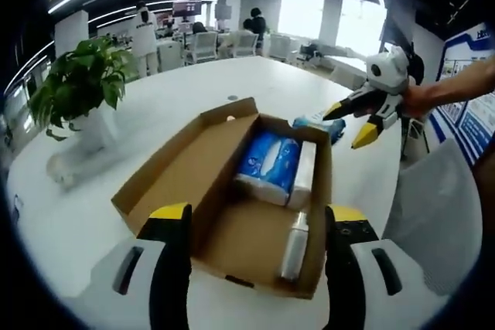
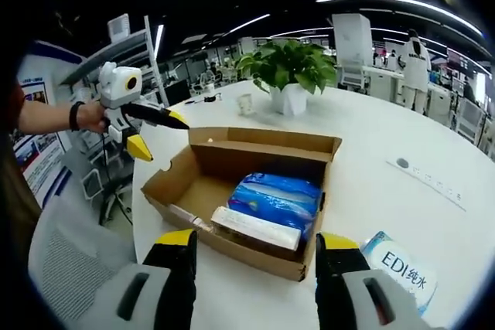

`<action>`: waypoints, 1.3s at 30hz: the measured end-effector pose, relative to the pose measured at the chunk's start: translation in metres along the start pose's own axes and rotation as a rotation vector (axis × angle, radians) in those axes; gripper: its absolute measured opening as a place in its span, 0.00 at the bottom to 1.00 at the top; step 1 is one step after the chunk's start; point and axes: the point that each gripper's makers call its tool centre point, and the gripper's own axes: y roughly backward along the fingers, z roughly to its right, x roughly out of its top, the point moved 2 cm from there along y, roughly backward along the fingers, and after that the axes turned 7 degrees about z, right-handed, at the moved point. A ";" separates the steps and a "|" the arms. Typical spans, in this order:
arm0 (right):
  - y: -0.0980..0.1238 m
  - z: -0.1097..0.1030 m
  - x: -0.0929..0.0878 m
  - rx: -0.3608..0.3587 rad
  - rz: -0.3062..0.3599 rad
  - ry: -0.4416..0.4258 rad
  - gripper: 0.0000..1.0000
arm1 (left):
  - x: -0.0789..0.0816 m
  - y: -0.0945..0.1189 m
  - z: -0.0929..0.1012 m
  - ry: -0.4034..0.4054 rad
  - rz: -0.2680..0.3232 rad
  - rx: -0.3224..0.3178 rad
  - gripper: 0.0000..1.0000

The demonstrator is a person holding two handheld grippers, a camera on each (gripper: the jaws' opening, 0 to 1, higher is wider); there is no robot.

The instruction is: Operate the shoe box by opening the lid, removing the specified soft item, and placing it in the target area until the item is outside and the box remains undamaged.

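The cardboard shoe box lies open on the white table, its lid flap folded out to the left. Inside are a soft blue tissue pack, a long white carton and a small bottle. My left gripper is open, hovering at the box's near end. My right gripper hangs open past the far right corner. From the other side, the box holds the blue pack and the carton. Here my right gripper is open, and the left gripper is open beyond the box.
A potted plant stands on the round white table, also seen as the plant beside a small cup. A blue-and-white pack marked EDI lies beside the box. Grey chairs stand at the table's edge. People stand in the office behind.
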 end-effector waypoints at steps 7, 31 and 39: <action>-0.004 -0.012 -0.005 0.015 -0.001 -0.004 0.61 | -0.004 0.008 0.002 0.021 0.018 0.018 0.72; -0.003 -0.021 -0.006 0.025 0.012 -0.019 0.61 | -0.028 0.035 0.012 0.067 0.048 0.046 0.73; -0.012 -0.017 -0.001 0.040 -0.015 0.010 0.61 | -0.028 0.037 0.016 0.062 0.054 0.031 0.73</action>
